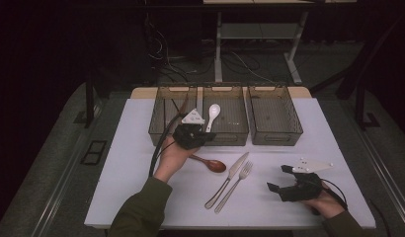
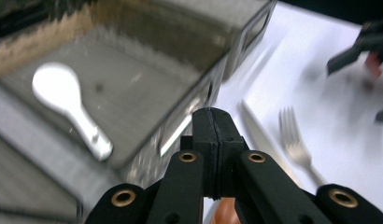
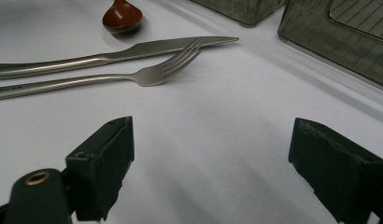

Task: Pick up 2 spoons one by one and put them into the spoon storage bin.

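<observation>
A white ceramic spoon lies on the floor of the middle bin. My left gripper hovers at that bin's front wall, shut, its jaws pressed together with nothing between them. On the white table top lie a brown wooden spoon, a steel knife and a steel fork. My right gripper rests low over the table to the right of the fork, open and empty.
Three translucent grey bins stand in a row at the back of the table: left bin, middle, and right bin. The table's front edge runs just before both forearms. A black cable trails from the left gripper.
</observation>
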`<state>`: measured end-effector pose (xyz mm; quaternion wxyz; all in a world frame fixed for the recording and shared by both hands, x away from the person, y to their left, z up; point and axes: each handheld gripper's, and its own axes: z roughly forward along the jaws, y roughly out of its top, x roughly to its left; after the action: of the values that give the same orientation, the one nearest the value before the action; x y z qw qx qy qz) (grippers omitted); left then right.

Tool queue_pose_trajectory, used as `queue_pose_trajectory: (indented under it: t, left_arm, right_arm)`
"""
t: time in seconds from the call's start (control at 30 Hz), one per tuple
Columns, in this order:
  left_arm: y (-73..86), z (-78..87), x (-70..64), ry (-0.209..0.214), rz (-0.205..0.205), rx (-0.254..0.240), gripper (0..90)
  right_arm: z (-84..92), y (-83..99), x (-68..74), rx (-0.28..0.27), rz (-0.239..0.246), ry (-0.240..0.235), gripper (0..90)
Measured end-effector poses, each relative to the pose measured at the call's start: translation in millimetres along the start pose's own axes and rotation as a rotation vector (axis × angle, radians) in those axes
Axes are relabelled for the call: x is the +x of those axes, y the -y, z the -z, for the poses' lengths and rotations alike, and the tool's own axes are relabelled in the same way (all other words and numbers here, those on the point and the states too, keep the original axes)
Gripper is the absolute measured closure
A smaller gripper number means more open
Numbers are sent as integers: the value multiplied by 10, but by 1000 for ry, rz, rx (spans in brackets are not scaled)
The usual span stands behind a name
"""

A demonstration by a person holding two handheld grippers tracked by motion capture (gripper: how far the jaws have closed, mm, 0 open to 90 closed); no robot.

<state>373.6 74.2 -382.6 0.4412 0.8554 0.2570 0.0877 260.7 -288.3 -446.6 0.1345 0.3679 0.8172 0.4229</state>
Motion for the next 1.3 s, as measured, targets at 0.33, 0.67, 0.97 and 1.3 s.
queue_pose_trajectory:
  t: [0.33, 0.67, 0.97, 1.3]
  left_arm:
    - [369, -157, 70, -22, 31, 82, 893]
    - [496, -236, 146, -69, 30, 181, 894]
    - [556, -200, 170, -70, 57, 208, 894]
    - [614, -91, 155, -62, 67, 243, 894]
  right_arm:
    - [-2, 2, 3, 0, 0, 3, 140]
    - [9, 6, -4, -2, 0, 2, 140]
    - [8, 6, -5, 0, 2, 4, 140]
    - [9, 9, -8, 2, 5, 6, 139]
